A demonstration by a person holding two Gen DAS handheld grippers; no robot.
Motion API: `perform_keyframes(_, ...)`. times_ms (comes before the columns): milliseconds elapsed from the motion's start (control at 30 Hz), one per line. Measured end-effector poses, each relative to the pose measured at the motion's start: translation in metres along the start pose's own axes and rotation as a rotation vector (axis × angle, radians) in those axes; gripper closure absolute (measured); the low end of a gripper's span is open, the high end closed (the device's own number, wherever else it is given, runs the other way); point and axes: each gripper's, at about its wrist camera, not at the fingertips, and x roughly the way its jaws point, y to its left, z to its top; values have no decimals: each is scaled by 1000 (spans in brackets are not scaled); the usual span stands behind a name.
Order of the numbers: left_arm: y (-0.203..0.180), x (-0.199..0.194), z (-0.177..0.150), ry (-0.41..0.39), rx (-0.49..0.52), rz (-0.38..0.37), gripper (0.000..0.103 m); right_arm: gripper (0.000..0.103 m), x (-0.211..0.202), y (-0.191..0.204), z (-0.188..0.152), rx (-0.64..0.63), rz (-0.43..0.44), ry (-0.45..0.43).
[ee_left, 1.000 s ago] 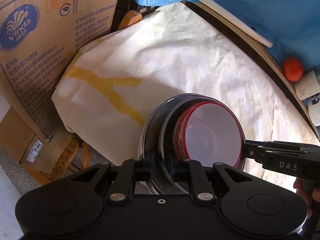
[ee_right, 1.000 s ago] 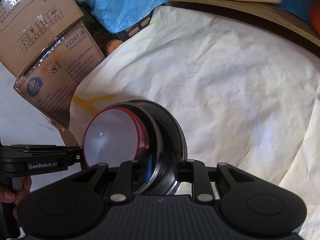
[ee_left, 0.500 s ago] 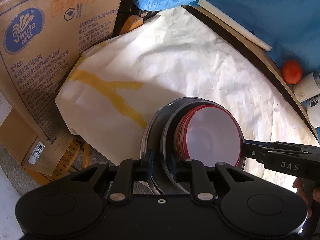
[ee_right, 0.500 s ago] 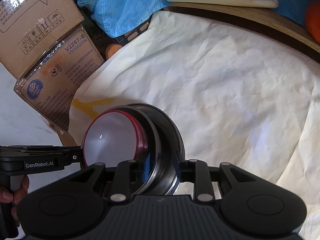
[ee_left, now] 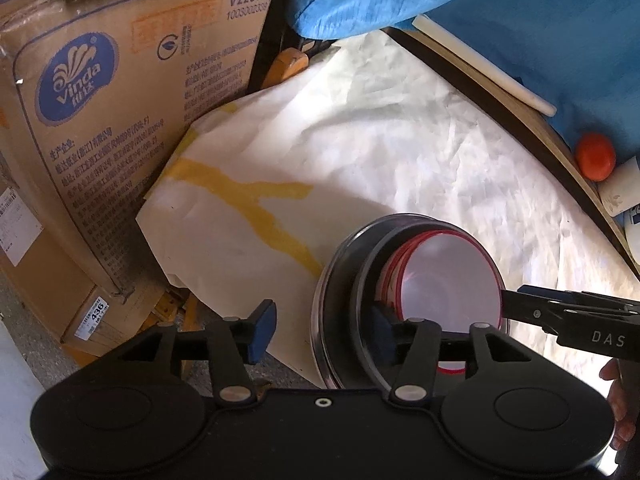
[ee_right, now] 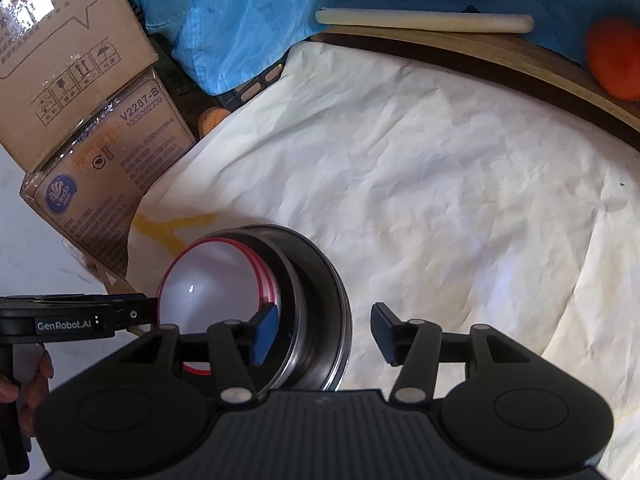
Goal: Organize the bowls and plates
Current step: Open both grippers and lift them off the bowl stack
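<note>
A nested stack sits on crumpled white paper: a dark metal bowl (ee_left: 340, 300) (ee_right: 324, 280) holding red-rimmed white bowls (ee_left: 448, 280) (ee_right: 212, 284). My left gripper (ee_left: 320, 334) stands astride the stack's left rim, one pad inside the bowl, the other well outside. Its jaws are opening and the pads do not press on the rim. My right gripper (ee_right: 324, 336) straddles the opposite rim the same way, jaws opening, pads off the metal. Each gripper shows in the other's view, level with the stack's rim: right gripper (ee_left: 510, 296), left gripper (ee_right: 150, 310).
Cardboard boxes (ee_left: 100, 140) (ee_right: 80, 80) stand close on the left, by the paper's corner. Blue cloth (ee_left: 480, 8) and a white rod (ee_right: 424, 20) lie at the back beyond the wooden table edge (ee_right: 520, 68). An orange ball (ee_left: 595, 156) and white containers (ee_left: 624, 192) sit at the right.
Both grippers were shut on opposite rims of the stack; now both sets of jaws have spread apart and let go. The stack rests in the same spot on the paper.
</note>
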Motion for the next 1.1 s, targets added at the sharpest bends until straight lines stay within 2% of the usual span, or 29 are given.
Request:
perform_keyframes(100, 1, -2, 1, -14, 0, 8, 37, 41, -1, 0, 0, 5, -6, -9)
perform_keyframes(367, 5, -7, 1, -50, -20, 15, 26, 33, -6, 2, -3, -8, -36, -39)
perform_keyframes(467, 6, -8, 1, -66, -23, 13, 24, 28, -9, 2, -4, -2, -48, -53)
perform_keyframes(567, 7, -10, 1, -77, -21, 8, 23, 17, -11, 3, -4, 14, -43, -71)
perform_keyframes(733, 8, -11, 2, -95, 6, 2, 21, 14, -14, 5, -8, 19, -57, -91)
perform_keyframes(1100, 9, -16, 5, -148, 67, -21, 9, 6, -23, 9, -19, 31, -89, -174)
